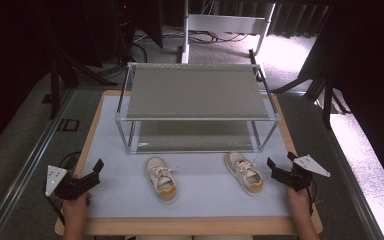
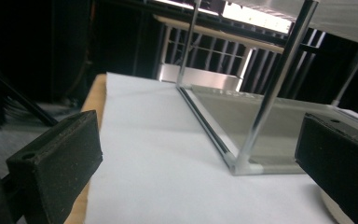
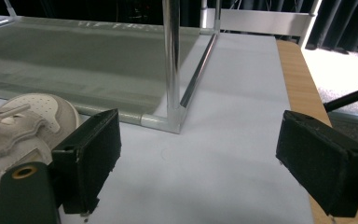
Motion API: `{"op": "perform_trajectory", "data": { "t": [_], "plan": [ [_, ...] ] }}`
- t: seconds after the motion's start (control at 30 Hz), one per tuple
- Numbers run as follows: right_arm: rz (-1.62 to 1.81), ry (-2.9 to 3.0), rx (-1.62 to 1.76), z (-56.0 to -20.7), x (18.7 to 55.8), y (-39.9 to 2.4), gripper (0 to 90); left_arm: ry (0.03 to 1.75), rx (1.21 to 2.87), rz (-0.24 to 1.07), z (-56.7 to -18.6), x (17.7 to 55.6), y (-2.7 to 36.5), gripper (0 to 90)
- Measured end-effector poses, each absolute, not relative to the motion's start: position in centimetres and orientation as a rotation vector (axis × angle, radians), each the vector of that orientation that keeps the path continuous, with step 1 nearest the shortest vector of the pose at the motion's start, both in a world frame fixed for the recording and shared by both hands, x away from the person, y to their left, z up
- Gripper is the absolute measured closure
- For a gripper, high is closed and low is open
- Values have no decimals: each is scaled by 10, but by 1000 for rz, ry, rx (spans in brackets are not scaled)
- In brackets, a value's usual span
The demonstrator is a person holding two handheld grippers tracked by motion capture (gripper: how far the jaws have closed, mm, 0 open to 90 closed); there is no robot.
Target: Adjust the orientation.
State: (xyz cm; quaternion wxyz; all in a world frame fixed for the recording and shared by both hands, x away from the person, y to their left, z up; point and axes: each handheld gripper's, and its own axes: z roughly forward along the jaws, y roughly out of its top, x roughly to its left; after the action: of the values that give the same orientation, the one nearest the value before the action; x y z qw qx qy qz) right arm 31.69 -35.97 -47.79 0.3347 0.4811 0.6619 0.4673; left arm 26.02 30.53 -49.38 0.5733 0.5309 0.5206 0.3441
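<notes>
Nearest, the left gripper (image 1: 99, 169) and right gripper (image 1: 271, 167) rest at the table's (image 1: 200, 226) front corners, both jaws wide and empty. Between them the left shoe (image 1: 161, 179) and right shoe (image 1: 244, 173) lie untouched on the mat. Beyond, the rack (image 1: 196, 92) stands bare, so shelving the shoes, likely the job, seems unstarted.

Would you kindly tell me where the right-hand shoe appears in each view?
High view: right shoe, lower centre-right, before the rack.
Left gripper view: cannot tell; a pale sliver by the right jaw may be a shoe.
Right gripper view: far left, beside the left jaw.
Shared landmark: the rack.
</notes>
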Motion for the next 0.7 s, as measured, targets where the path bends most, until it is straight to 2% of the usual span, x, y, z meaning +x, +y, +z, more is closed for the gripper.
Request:
{"op": "perform_trajectory", "data": {
  "t": [0.03,0.27,0.57,0.7],
  "plan": [
    [1226,1727,1259,-478,317,-360,135,1209,1274,762,-493,261,307,3],
    [1207,1735,1242,-478,317,-358,139,1111,1424,742,-487,259,311,3],
    [1221,1726,1263,-478,317,-360,139,1022,1651,524,-485,274,309,2],
    [1220,1727,1266,-478,318,-360,139,1013,1705,477,-485,274,308,2]
  ]
}}
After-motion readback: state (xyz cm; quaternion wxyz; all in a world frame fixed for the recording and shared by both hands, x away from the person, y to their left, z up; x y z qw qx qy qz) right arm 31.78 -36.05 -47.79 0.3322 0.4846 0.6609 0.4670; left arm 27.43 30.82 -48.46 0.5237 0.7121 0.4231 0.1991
